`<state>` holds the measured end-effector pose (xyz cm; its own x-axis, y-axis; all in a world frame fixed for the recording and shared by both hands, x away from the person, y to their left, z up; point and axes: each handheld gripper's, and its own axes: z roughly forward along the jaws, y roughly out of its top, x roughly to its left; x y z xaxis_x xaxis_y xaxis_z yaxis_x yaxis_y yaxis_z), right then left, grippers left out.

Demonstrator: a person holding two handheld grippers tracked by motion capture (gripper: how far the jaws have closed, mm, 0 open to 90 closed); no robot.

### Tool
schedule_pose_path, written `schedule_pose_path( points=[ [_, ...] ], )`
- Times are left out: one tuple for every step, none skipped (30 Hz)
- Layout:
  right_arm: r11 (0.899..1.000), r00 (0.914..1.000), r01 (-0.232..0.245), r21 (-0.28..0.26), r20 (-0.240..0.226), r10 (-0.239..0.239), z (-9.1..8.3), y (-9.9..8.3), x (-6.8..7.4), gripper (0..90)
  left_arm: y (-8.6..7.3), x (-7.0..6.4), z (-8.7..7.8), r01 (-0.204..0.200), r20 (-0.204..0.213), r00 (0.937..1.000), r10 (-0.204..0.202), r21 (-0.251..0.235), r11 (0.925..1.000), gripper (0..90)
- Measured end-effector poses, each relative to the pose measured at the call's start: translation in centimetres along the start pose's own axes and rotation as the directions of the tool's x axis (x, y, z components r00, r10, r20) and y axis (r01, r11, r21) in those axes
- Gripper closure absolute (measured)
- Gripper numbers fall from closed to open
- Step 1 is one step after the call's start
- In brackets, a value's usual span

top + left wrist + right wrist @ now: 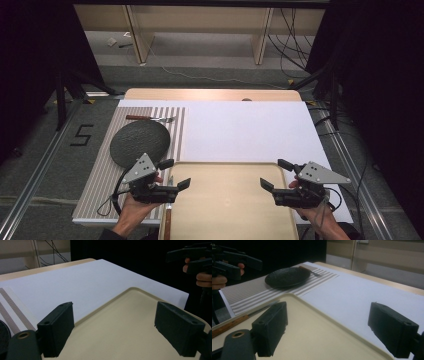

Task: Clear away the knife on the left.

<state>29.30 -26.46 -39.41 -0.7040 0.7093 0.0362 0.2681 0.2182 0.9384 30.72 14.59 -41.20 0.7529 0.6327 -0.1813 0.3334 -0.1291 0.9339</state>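
A bare beige tray (227, 200) lies at the table's near edge. My left gripper (176, 173) hovers open over its left rim, with nothing between the jaws. Over the right rim my right gripper (275, 174) is open and empty too, facing the left one. In the left gripper view, my own jaws (117, 332) frame the tray (120, 322), and the other gripper (192, 257) sits at top right. The right gripper view has wide-apart jaws (332, 327) above the tray (312, 332).
A dark round plate (140, 141) rests on a striped placemat (100, 170) at the left, with a fork (150, 118) beyond it. A wooden-handled knife (168, 220) lies along the tray's left edge. A white sheet (245, 130) covers the table behind the tray.
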Motion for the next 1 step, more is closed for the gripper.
schedule_pose_path(
  points=[
    [1.000, 1.0000, -0.001, -0.002, -0.001, 0.001, 0.00, 0.00, 0.00, 17.0, -0.01, 0.01, 0.01, 0.000, -0.001, 1.0000, 0.000, 0.002, 1.0000, 15.5]
  ],
)
